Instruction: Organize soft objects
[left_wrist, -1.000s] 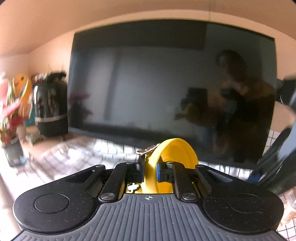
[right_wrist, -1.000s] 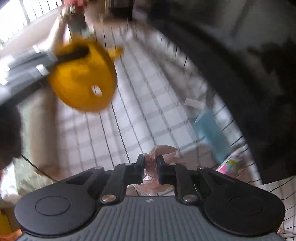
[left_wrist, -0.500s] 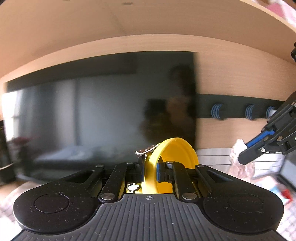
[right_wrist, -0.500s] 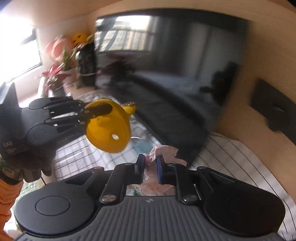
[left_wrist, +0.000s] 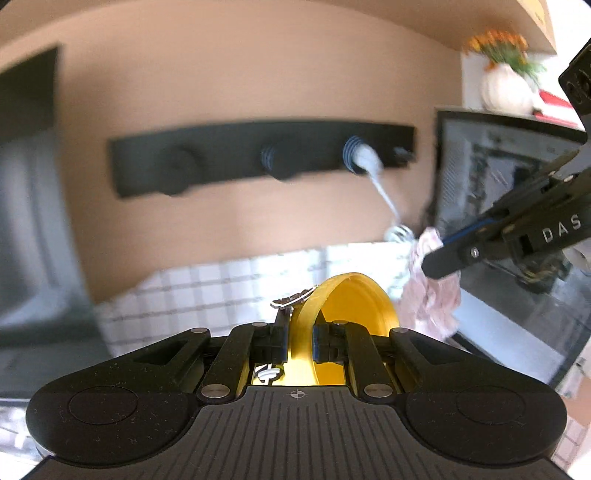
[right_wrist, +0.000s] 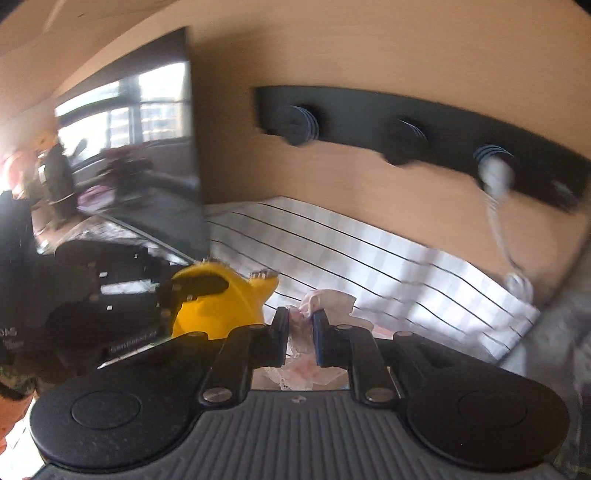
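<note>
Left wrist view: the left tool (left_wrist: 299, 341) is clamped on the rim of a yellow round soft piece (left_wrist: 354, 299), which stands on edge between its pads and carries a small metal clasp (left_wrist: 293, 298) at its top. Straight above it on the tan wall hangs a black peg rail (left_wrist: 258, 157); a white cord (left_wrist: 384, 192) droops from the rail's right-hand peg down toward the checked cloth (left_wrist: 207, 295) on the desk below the rail. Right of the yellow piece, the right tool (left_wrist: 439, 264) reaches in from the right edge, closed on a bunch of pink crumpled fabric (left_wrist: 432, 299) that hangs beneath its tips. Beyond it, to the right of the rail, stands a framed picture (left_wrist: 491, 177), with a white vase of orange flowers (left_wrist: 504, 86) above it.

Right wrist view: the right tool (right_wrist: 301, 341) pinches the pink crumpled fabric (right_wrist: 325, 301), which bulges above and below the pads. Left of it, the left tool (right_wrist: 192, 286) grips the yellow round soft piece (right_wrist: 221, 306), just beside the fabric. The black peg rail (right_wrist: 424, 122) runs across the wall above both, the white cord (right_wrist: 496, 206) dangling from its right peg over the checked cloth (right_wrist: 369, 243). Left of the rail, a dark screen (right_wrist: 140, 147) mirrors a window.
</note>
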